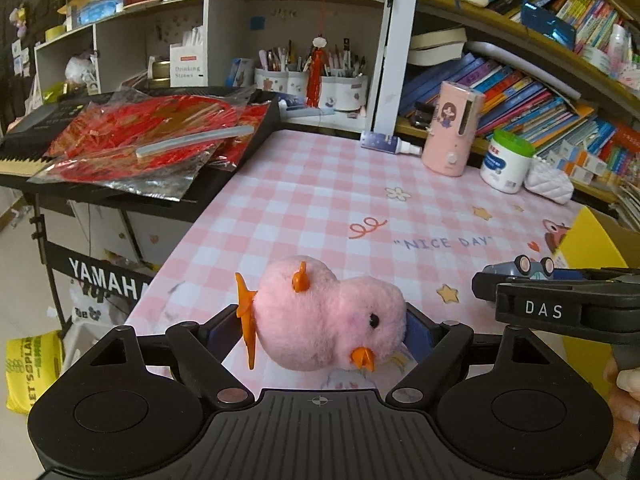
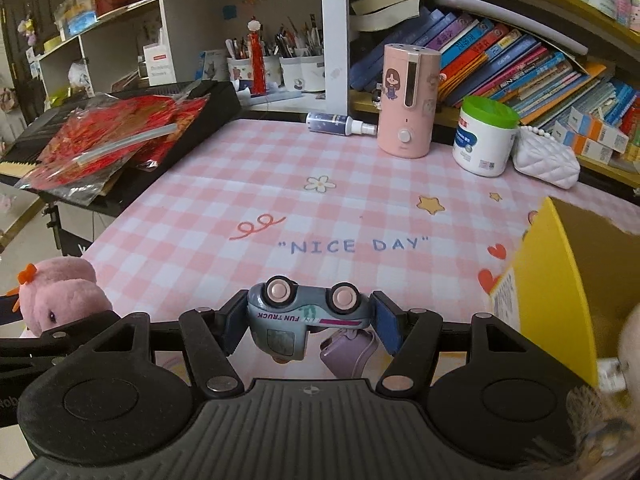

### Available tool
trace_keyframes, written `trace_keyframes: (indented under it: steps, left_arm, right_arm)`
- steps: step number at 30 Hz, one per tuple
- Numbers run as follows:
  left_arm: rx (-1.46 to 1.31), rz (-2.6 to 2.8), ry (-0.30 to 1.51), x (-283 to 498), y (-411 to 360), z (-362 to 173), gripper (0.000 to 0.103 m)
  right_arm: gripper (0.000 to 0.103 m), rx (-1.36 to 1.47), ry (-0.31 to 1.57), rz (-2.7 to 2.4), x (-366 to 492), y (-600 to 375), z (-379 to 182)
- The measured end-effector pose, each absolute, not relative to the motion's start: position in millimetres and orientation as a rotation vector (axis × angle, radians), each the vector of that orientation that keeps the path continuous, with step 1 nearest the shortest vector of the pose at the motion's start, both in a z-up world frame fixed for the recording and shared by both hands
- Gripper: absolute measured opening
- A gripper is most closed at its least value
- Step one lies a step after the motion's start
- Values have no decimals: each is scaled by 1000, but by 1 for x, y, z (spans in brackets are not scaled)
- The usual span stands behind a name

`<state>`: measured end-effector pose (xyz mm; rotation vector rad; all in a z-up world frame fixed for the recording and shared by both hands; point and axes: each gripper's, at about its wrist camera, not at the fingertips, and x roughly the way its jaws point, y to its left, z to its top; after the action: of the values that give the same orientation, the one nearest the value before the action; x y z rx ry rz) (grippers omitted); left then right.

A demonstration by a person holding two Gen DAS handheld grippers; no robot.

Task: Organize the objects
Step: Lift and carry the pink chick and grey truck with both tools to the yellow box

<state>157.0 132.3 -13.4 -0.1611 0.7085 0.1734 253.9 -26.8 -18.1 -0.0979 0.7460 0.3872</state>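
Observation:
A pink plush chick (image 1: 328,316) with an orange beak and feet lies sideways between the blue pads of my left gripper (image 1: 326,330), which is shut on it and holds it above the checked tablecloth. My right gripper (image 2: 310,322) is shut on a grey-blue toy truck (image 2: 306,312), turned wheels-up and lifted off the table. A small purple object (image 2: 348,350) lies on the cloth under the truck. Each gripper shows in the other's view: the truck (image 1: 520,268) at the right, the chick (image 2: 60,292) at the left.
An open yellow cardboard box (image 2: 560,280) stands at the right table edge. At the back stand a pink humidifier (image 2: 406,100), a green-lidded white jar (image 2: 484,136), a white quilted purse (image 2: 546,160) and a spray bottle (image 2: 340,124). A keyboard with red foil packets (image 1: 140,140) sits left.

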Motion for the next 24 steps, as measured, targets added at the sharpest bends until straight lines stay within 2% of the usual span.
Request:
trace_keyframes:
  steps: [24]
  left_arm:
    - [-160,90,675,34,115,-2,84]
  right_arm:
    - [62,-70,749,346,111,-56,-11]
